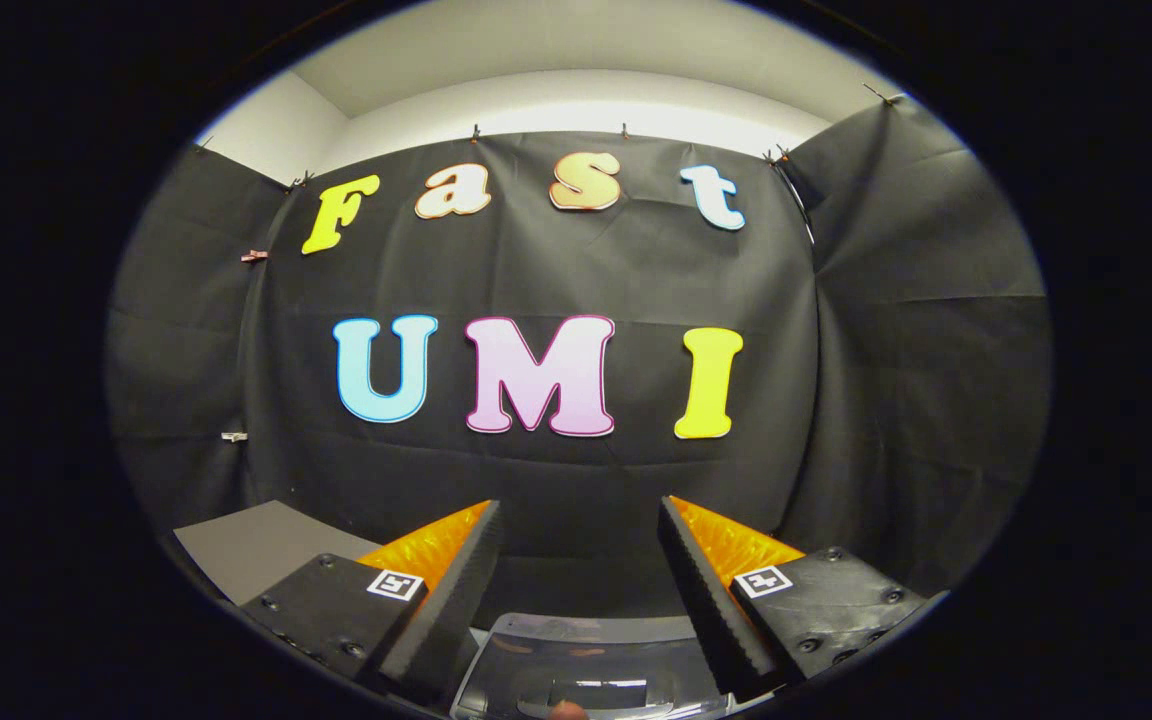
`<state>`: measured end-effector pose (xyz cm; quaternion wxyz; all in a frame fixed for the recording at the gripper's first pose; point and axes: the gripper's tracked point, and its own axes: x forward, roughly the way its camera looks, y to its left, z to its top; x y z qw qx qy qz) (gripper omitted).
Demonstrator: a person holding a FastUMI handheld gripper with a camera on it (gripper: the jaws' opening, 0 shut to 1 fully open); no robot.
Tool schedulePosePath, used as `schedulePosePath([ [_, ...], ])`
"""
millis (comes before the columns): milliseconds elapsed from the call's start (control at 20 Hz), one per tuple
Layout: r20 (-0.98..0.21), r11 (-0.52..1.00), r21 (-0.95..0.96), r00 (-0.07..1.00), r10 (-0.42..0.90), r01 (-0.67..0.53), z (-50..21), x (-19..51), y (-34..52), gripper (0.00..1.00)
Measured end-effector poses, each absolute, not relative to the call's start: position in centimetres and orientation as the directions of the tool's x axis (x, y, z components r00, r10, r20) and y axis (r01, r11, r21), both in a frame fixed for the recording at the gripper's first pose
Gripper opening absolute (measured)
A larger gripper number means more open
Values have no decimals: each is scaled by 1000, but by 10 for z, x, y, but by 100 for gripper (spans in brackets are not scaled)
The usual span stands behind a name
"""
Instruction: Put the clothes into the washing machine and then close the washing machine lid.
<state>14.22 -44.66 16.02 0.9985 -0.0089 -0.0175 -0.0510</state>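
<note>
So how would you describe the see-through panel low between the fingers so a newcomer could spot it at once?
Start at the black cloth wall straight ahead and drop to the open gripper, whose fingers hold nothing. Low between them lies a clear, glossy lid, probably the washing machine's. Unlike the matte grey surface at the left, it reflects light.

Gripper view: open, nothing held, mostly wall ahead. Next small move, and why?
Probably tilt the gripper down. Its fingers are spread with nothing between them and they point at the cloth wall. Just a sliver of a clear lid, likely the washing machine's, shows low between the fingers, and no clothes are visible. Pitching down should bring the work area into sight.
</note>
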Motion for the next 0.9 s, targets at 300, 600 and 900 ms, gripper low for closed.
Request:
schedulePosePath([
  [300,59,996,-7,994,-93,93,173,141,-438,97],
  [600,60,996,-10,994,-92,92,175,143,-436,97],
  [900,59,996,-12,994,-90,91,176,145,-435,97],
])
